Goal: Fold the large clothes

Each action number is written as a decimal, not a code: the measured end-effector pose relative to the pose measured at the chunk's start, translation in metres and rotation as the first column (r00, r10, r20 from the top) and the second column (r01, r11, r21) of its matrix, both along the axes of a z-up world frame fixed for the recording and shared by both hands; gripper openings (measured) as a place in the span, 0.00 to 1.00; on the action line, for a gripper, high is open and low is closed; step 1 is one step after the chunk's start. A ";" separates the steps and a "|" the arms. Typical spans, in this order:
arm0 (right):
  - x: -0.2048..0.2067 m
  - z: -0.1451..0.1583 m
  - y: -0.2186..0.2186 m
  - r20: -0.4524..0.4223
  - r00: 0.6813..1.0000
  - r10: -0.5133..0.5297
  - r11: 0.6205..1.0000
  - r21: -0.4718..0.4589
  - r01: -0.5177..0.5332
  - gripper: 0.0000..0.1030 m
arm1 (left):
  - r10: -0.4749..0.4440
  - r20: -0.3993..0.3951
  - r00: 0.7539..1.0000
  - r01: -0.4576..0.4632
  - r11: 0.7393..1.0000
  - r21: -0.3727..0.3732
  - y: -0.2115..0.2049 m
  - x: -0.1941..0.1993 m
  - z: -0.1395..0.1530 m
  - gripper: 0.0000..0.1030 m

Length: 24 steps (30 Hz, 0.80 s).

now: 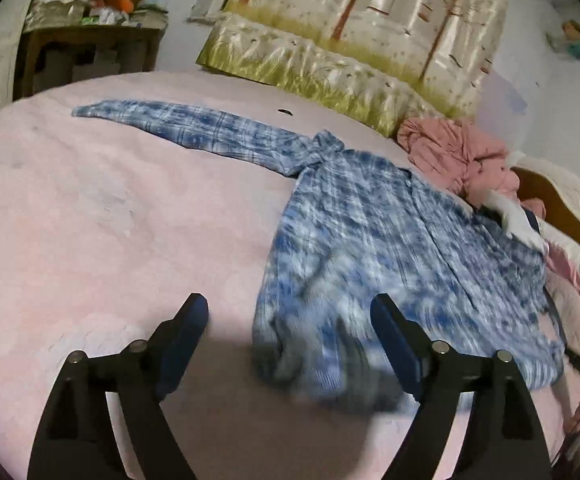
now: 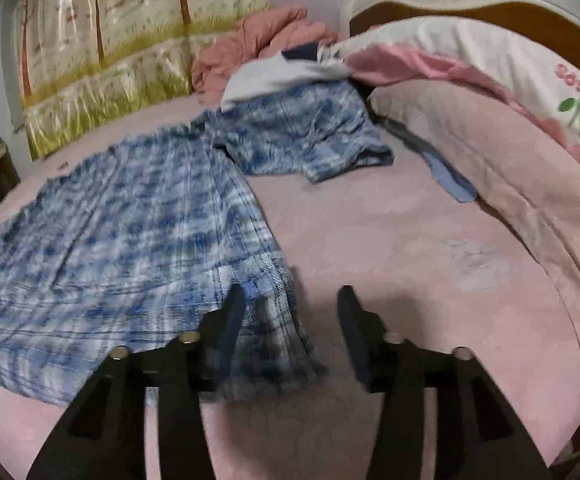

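Observation:
A blue and white plaid shirt (image 1: 370,232) lies spread on the pink bed sheet (image 1: 110,208). One sleeve (image 1: 178,128) stretches out to the far left. In the right wrist view the shirt (image 2: 122,232) lies left of centre, with its other sleeve (image 2: 306,136) bunched at the far end. My left gripper (image 1: 290,316) is open just above the shirt's near left hem corner. My right gripper (image 2: 290,308) is open over the shirt's near right hem corner (image 2: 266,320), holding nothing.
A pink jacket (image 1: 450,152) and other clothes are piled at the far side. A padded wall panel with trees (image 1: 350,40) lines the wall. Pillows and a folded pink blanket (image 2: 510,168) lie by the headboard (image 2: 490,8). A cluttered side table (image 1: 90,40) stands beyond the bed.

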State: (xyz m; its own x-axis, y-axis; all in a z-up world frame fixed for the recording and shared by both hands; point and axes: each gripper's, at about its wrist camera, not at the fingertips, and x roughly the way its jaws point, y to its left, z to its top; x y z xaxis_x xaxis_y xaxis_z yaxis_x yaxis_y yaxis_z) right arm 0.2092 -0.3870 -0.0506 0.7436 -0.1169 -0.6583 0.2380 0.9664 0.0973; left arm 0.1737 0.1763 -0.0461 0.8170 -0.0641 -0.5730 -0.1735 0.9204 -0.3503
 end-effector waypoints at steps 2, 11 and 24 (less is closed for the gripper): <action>-0.008 0.003 0.003 0.005 1.000 0.004 1.000 0.021 -0.004 0.61 | -0.020 -0.033 0.999 0.019 0.999 -0.033 -0.004 -0.008 -0.005 0.85; -0.008 -0.031 -0.020 -0.060 0.998 0.016 0.906 0.423 0.011 0.71 | -0.059 -0.078 0.995 0.031 0.948 -0.316 0.004 0.001 -0.028 0.75; -0.017 -0.004 -0.015 0.042 0.999 0.007 0.982 0.188 -0.015 0.04 | -0.032 0.027 0.999 0.034 0.997 -0.076 -0.021 -0.018 0.005 0.10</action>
